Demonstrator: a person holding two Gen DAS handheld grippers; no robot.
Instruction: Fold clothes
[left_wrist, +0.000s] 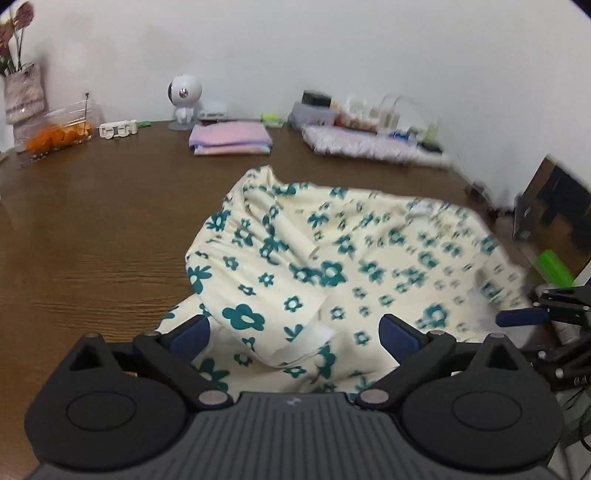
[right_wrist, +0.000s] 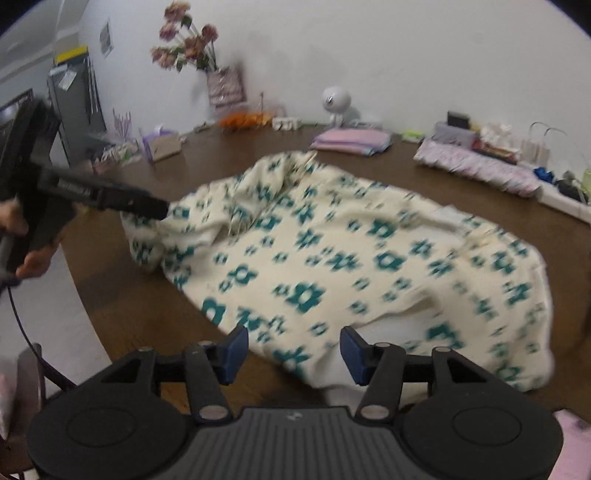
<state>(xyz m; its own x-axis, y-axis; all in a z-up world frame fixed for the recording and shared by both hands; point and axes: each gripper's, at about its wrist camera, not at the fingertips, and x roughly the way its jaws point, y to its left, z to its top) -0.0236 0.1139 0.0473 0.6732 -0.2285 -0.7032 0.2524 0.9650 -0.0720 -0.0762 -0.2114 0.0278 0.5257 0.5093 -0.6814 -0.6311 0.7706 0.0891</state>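
So far we have one pink stack folded at twelve o'clock; the floral garment lies rumpled, our left gripper and right gripper both spread, holding nothing.

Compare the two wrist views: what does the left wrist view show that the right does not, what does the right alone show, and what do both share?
Left wrist view only: the green object at the right edge. Right wrist view only: the tissue box, the grey cabinet and a hand gripping the left gripper. Both: the flowered garment on the brown table, the folded pink cloth and the white robot figure.
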